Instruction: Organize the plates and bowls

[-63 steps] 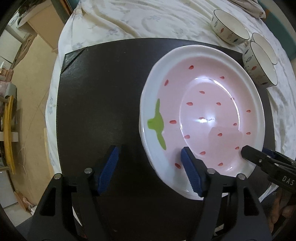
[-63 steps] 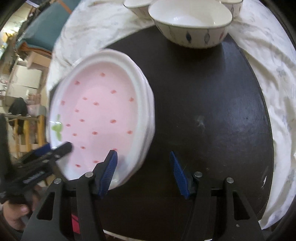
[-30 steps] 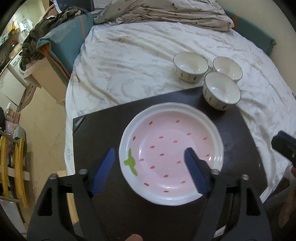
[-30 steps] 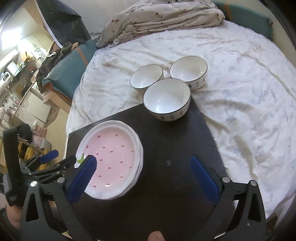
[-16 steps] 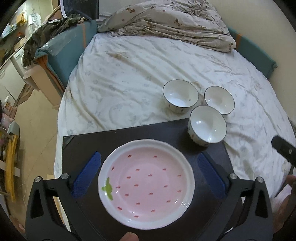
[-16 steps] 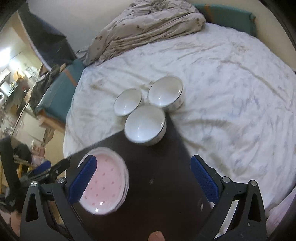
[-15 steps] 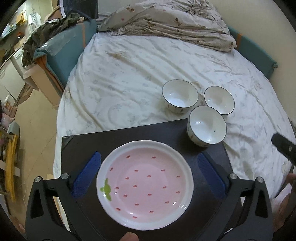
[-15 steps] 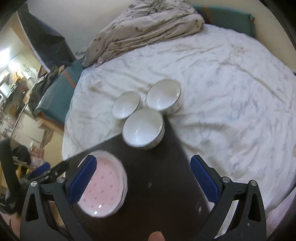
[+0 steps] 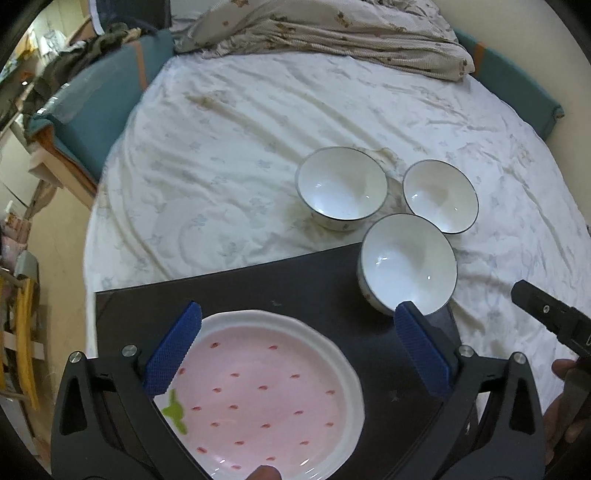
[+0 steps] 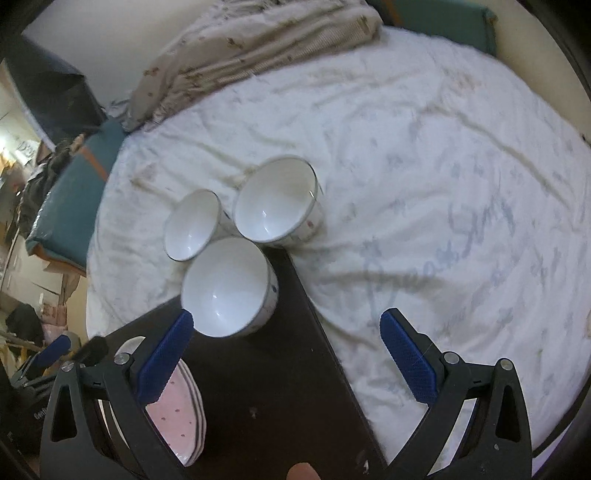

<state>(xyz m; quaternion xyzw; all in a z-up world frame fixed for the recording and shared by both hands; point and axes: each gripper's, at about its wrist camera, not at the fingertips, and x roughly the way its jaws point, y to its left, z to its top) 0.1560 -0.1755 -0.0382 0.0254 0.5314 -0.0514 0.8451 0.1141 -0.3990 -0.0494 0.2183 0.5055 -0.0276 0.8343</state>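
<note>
A stack of pink strawberry plates [image 9: 266, 391] lies on the black board [image 9: 314, 284]; it also shows in the right wrist view [image 10: 177, 410]. Three white bowls stand close together: one [image 9: 408, 264] on the board's far right corner, two [image 9: 341, 186] [image 9: 439, 195] on the bed sheet behind it. In the right wrist view they are the near bowl [image 10: 227, 288], the left bowl [image 10: 192, 225] and the right bowl [image 10: 275, 201]. My left gripper [image 9: 299, 345] is open and empty above the plates. My right gripper [image 10: 286, 354] is open and empty, above the board near the closest bowl.
The board [image 10: 258, 387] rests on a bed with a white sheet [image 9: 229, 122]. A crumpled blanket [image 9: 332, 33] lies at the bed's far end. A teal cushion [image 9: 99, 96] edges the bed on the left, with floor and clutter beyond.
Both grippers have let go of the plates, opened wide and risen back from them. The right gripper has swung toward the bowls. The plates stay on the board.
</note>
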